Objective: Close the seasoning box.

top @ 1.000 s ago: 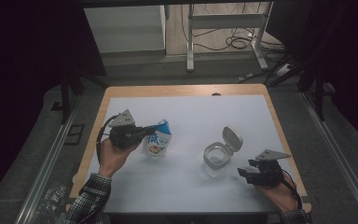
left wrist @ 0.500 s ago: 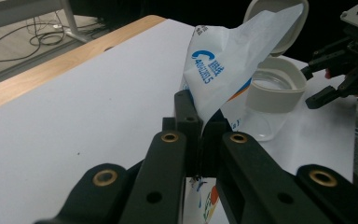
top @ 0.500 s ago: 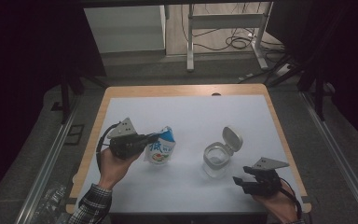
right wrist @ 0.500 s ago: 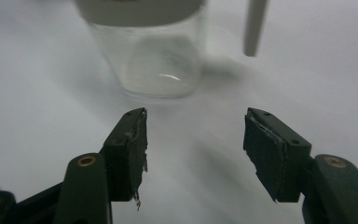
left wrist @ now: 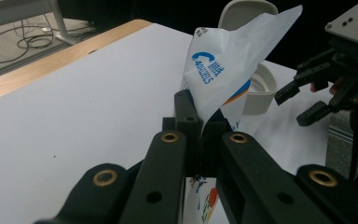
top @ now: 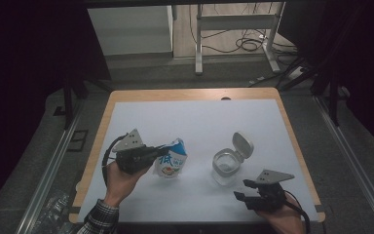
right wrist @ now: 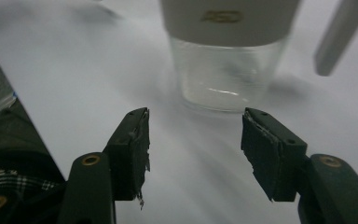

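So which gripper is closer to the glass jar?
Right. The right gripper, open, sits just in front of the glass jar; the left gripper pinches the pouch beside it.

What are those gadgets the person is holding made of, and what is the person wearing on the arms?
Each hand holds a black two-jaw tool: the left gripper and the right gripper. Each carries a grey three-cornered plate on top and trails a black cable. Close up, the jaw arms show brass-coloured rivets, and the right gripper's pads look worn and ragged. A plaid sleeve covers the left wrist.
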A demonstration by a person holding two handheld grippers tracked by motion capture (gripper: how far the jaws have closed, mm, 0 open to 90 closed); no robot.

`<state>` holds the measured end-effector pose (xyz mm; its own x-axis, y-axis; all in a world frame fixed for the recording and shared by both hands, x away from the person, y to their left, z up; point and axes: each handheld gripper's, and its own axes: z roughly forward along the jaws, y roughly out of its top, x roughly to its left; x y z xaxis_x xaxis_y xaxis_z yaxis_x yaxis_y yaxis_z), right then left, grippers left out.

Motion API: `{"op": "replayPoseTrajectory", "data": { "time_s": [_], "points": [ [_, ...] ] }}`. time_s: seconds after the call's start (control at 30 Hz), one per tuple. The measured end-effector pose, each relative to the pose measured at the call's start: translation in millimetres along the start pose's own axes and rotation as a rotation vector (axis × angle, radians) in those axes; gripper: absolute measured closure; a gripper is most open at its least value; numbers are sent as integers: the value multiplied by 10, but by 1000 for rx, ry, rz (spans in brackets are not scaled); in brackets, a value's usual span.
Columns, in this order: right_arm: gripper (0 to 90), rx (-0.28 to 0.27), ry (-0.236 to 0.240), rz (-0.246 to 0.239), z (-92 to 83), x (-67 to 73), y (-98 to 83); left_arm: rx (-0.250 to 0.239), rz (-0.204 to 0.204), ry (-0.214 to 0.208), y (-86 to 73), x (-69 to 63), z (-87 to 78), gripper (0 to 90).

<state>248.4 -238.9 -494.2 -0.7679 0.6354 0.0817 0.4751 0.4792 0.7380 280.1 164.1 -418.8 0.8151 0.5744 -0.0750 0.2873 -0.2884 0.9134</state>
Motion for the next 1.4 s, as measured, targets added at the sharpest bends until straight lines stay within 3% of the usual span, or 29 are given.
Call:
{"op": "replayPoseTrajectory", "data": {
  "time_s": [0.13, 0.6, 0.7, 0.93, 1.13, 1.4],
  "points": [
    [443, 17, 18, -32, 55, 99, 36, 2, 7, -1, 5, -44, 16, 900],
    [448, 25, -4, -190, 289, 484, 260, 4, 16, -24, 14, -106, 73, 900],
    [449, 22, 23, -195, 400, 590, 334, 3, 14, -29, 17, -112, 75, 900],
    [449, 26, -4, -206, 522, 682, 372, 4, 15, -39, 36, -125, 81, 900],
    [449, 35, 14, -157, 647, 698, 361, 1, 17, -53, 86, -148, 102, 900],
    [449, 3, -17, -119, 773, 700, 394, -4, 36, -65, 183, -223, 145, 900]
  ]
}}
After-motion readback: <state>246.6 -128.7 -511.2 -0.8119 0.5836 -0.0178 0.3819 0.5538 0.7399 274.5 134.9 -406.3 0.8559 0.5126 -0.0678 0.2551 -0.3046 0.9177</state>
